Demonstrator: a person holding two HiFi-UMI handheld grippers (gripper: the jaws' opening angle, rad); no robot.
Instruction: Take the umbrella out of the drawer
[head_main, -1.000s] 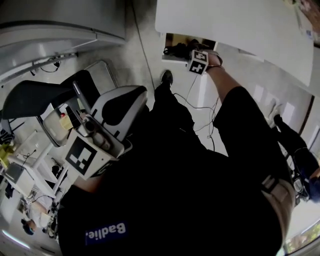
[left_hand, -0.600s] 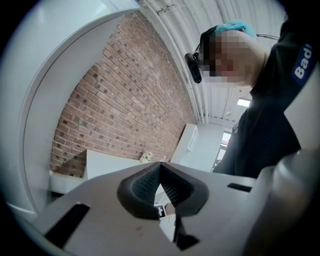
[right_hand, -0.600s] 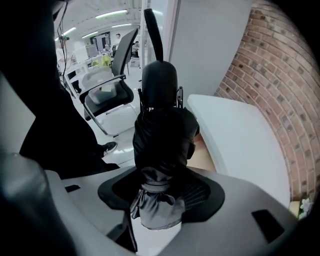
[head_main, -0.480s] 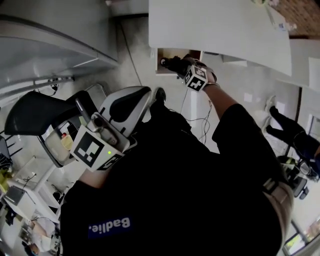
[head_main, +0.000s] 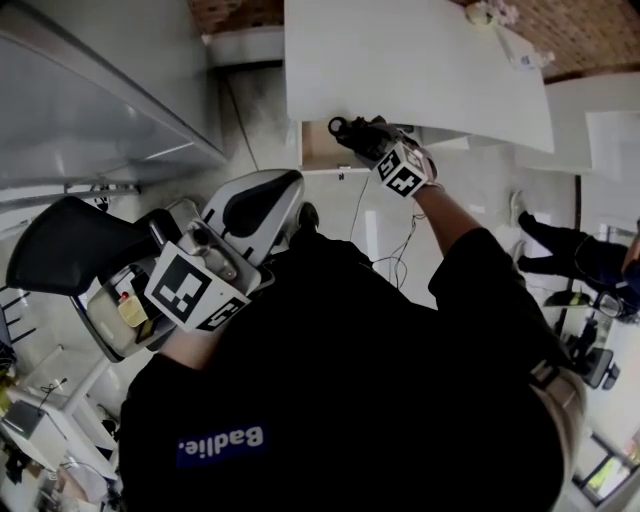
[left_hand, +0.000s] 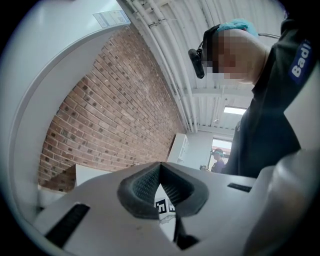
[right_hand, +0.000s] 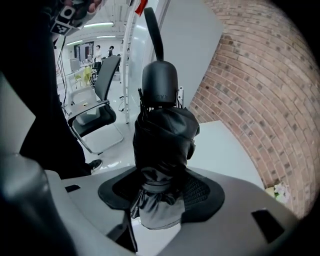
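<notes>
Folded black umbrella (right_hand: 161, 135): I am clamping its bunched end in my right gripper (right_hand: 162, 192), holding it out of the open drawer (head_main: 316, 152) and by the far white table's (head_main: 400, 60) edge. Left gripper (left_hand: 160, 167): I am keeping it near, jaws together, empty.

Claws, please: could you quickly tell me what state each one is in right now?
Left claw: closed, holding nothing.
Right claw: closed on the folded black umbrella.
</notes>
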